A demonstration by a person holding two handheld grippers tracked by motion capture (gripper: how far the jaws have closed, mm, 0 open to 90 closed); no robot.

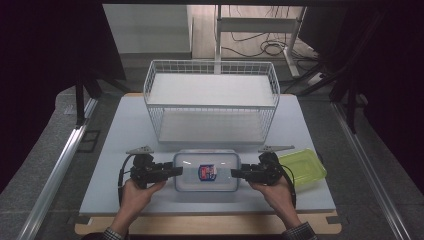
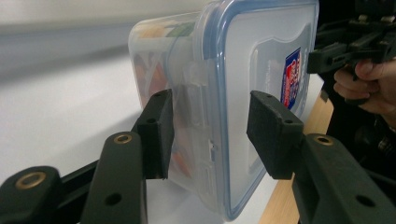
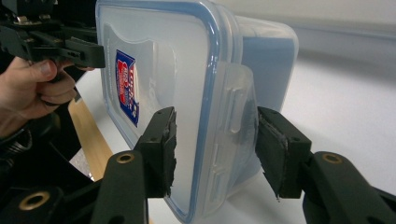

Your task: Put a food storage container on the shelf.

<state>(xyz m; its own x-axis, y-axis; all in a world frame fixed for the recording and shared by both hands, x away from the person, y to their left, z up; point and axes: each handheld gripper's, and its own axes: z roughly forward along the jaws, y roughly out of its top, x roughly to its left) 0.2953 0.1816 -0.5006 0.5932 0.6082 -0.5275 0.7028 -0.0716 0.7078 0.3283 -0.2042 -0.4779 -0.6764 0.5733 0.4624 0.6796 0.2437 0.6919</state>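
Note:
A clear plastic container (image 1: 206, 171) with a blue-rimmed lid and a red and blue label lies flat on the white table (image 1: 125, 130), near its front. My left gripper (image 1: 177, 171) is at the container's left end and my right gripper (image 1: 234, 173) at its right end. In the left gripper view the container (image 2: 261, 93) holds orange and green contents. There my left gripper (image 2: 212, 135) stands open, its jaws either side of the end latch. In the right gripper view my right gripper (image 3: 215, 149) also stands open, astride the latch flap (image 3: 233, 130) of the container (image 3: 187, 60).
A white wire basket shelf (image 1: 211, 100) stands behind the container at the table's back. A green tub (image 1: 302, 167) lies just right of my right hand. The table's wooden front edge (image 1: 210, 225) runs below both hands.

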